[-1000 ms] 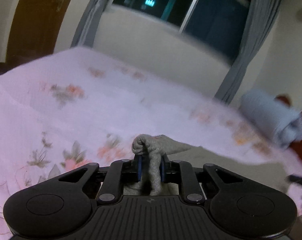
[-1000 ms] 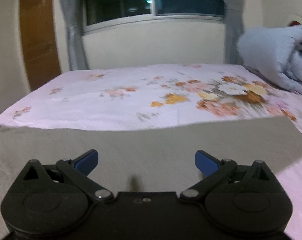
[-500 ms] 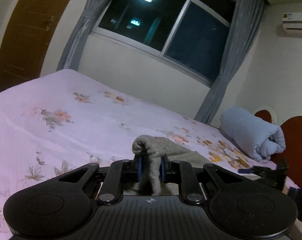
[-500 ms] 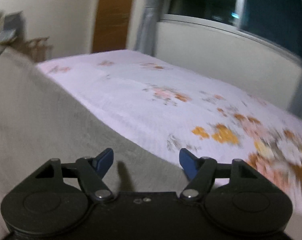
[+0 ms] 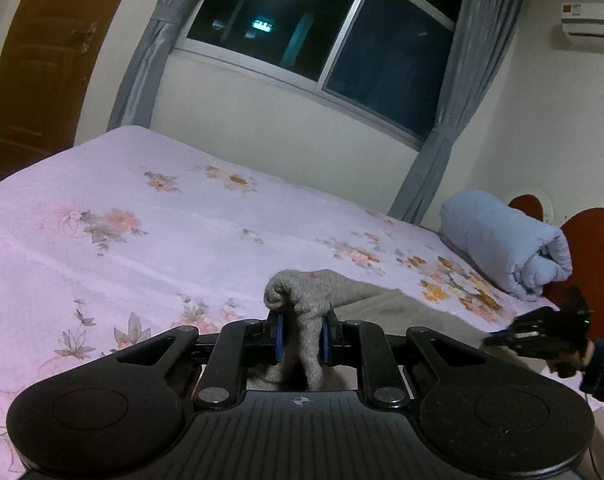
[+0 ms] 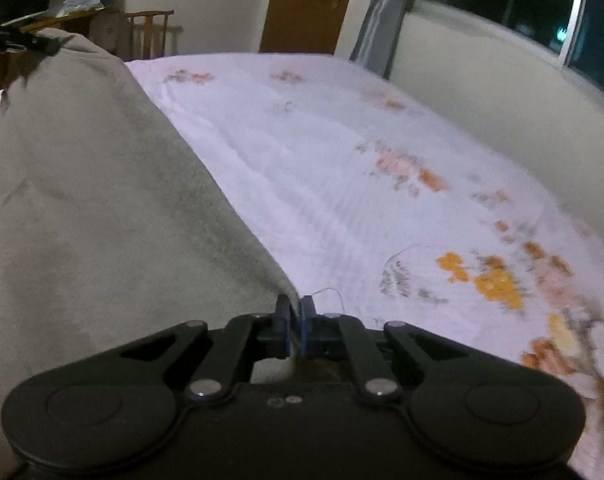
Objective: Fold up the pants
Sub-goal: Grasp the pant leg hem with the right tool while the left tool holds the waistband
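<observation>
Pants (image 5: 302, 300) bunched between clamped left gripper (image 5: 300, 338) jaws; right gripper (image 6: 295, 332) jaws just closed on their edge.

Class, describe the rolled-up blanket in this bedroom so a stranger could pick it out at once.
Start at the bed with its pink flowered sheet. Follow it to the far end, beside the red headboard. There lies the blanket, a pale blue padded roll, unlike the flat grey pants nearer the camera.

No words, brand names or numbers can be read anywhere; the orange label on the air conditioner (image 5: 592, 26) is too small to make out.
</observation>
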Tool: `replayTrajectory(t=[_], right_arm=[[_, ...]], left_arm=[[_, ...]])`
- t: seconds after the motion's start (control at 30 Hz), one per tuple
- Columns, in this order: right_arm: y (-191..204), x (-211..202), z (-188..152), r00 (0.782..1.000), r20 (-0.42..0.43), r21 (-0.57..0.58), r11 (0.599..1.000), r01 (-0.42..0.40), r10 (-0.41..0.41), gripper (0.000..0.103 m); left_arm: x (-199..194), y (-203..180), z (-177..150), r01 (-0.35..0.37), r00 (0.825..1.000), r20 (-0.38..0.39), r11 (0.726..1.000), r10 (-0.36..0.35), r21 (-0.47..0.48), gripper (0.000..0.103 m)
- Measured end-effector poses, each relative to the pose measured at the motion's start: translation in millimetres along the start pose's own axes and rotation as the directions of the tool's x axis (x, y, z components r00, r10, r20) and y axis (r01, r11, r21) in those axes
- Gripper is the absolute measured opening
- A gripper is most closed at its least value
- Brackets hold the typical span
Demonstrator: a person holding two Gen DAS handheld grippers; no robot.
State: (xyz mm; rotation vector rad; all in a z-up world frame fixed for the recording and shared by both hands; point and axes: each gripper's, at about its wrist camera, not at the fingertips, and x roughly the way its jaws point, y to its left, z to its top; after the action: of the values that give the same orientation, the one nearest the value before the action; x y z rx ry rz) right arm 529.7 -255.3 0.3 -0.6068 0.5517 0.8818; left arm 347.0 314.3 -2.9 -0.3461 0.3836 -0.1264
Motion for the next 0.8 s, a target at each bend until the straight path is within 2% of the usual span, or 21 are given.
replayTrajectory(t=[0.13,0.23,0.3,0.37,0.4,0.43,0.47,0.5,0.53,0.63,0.73,0.8], right_arm=[[27.5,-60.6,-2.6,0.998,0.023,-0.024,0.998,0.059,-0.058,0.000],[57.9,-117.5,-4.7,0.995,0.041,-0.031,0.996,0.089,-0.088,0.000],[80.4,-145.8,-8.1,0.995,0.032,-0.038,0.995,0.095,-0.094,0.000],[113.8,-174.4,-18.7,0.995,0.010,-0.054,0.994,0.096,-0.095,0.000],[130.7,-184.9,-26.7,0.995,-0.002,-0.039,0.995,0.096,-0.096,0.000],[150.8,-192.5,-38.2,0.996,-0.016,-0.030,0.996,0.087,-0.087,0.000],[173.6,-197.8,-53.3,0.996,-0.023,-0.032,0.996,0.082,-0.083,0.000],[188.5,-198.5,-65.3,0.997,-0.034,-0.021,0.997,0.075,-0.075,0.000],[206.7,-193.2,-82.1,0.996,-0.066,0.000,0.998,0.062,-0.062,0.000],[237.4,-168.5,-118.5,0.987,-0.131,0.030,0.995,0.092,-0.087,0.000],[228.1,-165.1,-124.7,0.991,-0.074,0.179,0.977,0.120,-0.108,0.000],[222.6,-164.9,-121.7,0.992,-0.059,0.216,0.969,0.121,-0.111,0.000]], left_arm=[[-17.9,-3.4,1.7,0.040,0.999,0.008,0.998,-0.040,0.040,0.017],[-41.2,-3.4,-0.8,0.118,0.993,0.021,0.992,-0.119,0.046,0.017],[-65.0,-3.7,-12.4,0.168,0.986,0.018,0.985,-0.168,0.036,0.017],[-89.2,-3.4,-34.1,0.193,0.981,-0.024,0.981,-0.192,0.025,0.018],[-101.1,-0.6,-47.5,0.177,0.984,-0.037,0.984,-0.177,0.011,0.019],[-115.3,4.7,-66.1,0.142,0.989,-0.041,0.989,-0.144,-0.050,0.025],[-127.0,10.0,-84.4,0.118,0.990,-0.057,0.986,-0.126,-0.120,0.037],[-139.9,12.7,-104.8,0.054,0.994,-0.088,0.979,-0.072,-0.197,0.043],[-152.9,9.0,-122.9,-0.022,0.992,-0.123,0.966,-0.010,-0.257,0.045],[-182.9,-20.0,-161.3,-0.126,0.981,-0.178,0.949,0.076,-0.290,0.045],[-200.0,-38.3,-180.4,-0.139,0.983,-0.161,0.915,0.083,-0.378,0.045],[-200.2,-44.1,-179.5,-0.157,0.983,-0.151,0.901,0.103,-0.404,0.045]])
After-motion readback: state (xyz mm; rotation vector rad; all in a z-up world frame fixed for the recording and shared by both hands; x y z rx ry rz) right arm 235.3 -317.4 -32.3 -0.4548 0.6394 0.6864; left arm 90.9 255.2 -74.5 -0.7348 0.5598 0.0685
